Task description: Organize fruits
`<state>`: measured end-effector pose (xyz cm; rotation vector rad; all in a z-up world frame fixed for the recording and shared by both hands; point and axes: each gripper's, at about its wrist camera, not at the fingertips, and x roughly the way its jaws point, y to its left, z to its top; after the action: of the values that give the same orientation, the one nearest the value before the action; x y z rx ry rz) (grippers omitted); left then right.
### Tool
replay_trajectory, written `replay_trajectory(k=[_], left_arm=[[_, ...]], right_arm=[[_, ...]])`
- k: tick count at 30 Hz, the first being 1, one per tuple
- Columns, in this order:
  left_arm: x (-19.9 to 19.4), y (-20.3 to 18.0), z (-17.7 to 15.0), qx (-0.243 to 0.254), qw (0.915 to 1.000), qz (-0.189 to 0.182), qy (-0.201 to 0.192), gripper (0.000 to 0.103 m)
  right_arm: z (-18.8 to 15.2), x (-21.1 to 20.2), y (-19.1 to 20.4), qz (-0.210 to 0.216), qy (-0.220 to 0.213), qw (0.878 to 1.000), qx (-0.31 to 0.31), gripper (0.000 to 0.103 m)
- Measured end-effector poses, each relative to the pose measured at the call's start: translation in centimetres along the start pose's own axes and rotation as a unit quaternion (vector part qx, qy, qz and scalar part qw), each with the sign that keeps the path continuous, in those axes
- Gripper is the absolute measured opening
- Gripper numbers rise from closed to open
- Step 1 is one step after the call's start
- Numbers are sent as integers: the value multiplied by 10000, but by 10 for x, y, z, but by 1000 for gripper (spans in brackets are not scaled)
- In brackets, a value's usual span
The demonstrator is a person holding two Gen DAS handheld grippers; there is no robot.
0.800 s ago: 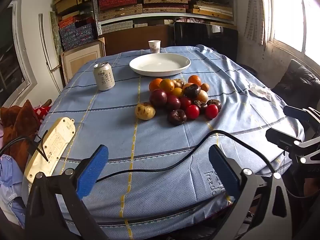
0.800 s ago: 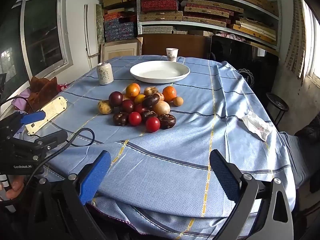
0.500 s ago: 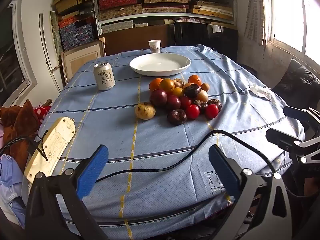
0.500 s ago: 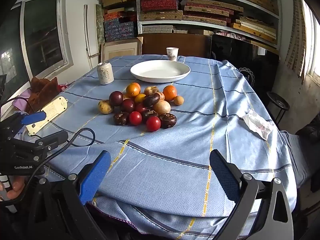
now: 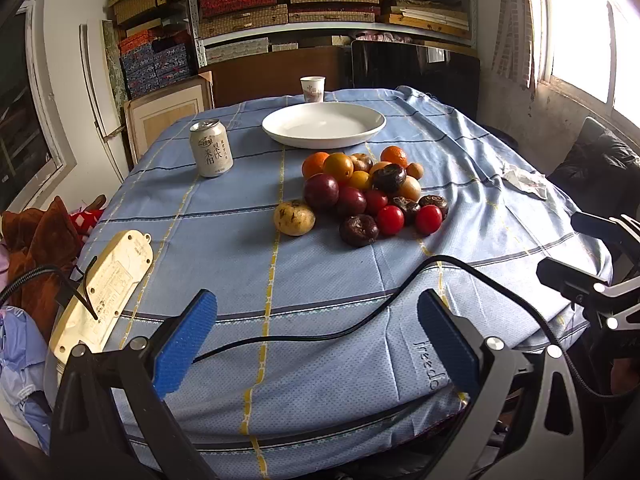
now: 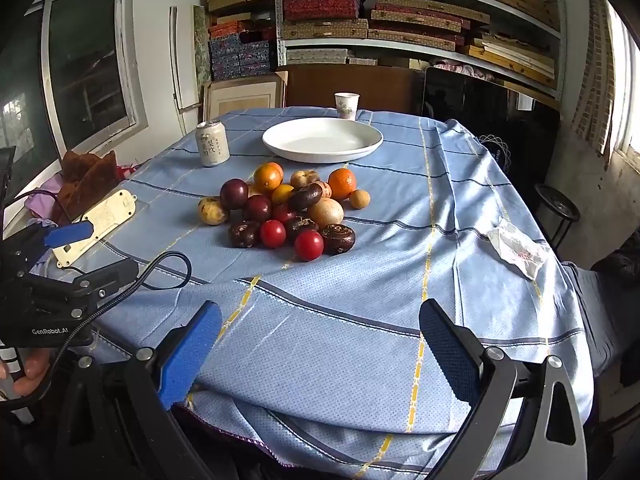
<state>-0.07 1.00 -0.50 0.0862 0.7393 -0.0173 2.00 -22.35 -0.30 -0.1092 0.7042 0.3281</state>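
Right wrist view: fruit pile (image 6: 286, 212) lies well beyond open right claw (image 6: 320, 354).

Your fruit pile (image 5: 366, 196) hides several of its own pieces, so you cannot count the fruits at its middle or name the small dark ones. The printing on the can (image 5: 211, 153) and paper cup (image 6: 346, 105) is too small to read. The power strip (image 5: 102, 291) runs partly behind your left gripper's (image 5: 316, 340) frame.
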Motion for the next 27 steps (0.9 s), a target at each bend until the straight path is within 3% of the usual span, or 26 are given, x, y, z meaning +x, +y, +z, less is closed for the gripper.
replay_trajectory(k=[27], left_arm=[[5, -3, 0, -19, 10000, 38, 81, 99]], right_arm=[[0, 2, -5, 20, 46, 10000, -9, 100]])
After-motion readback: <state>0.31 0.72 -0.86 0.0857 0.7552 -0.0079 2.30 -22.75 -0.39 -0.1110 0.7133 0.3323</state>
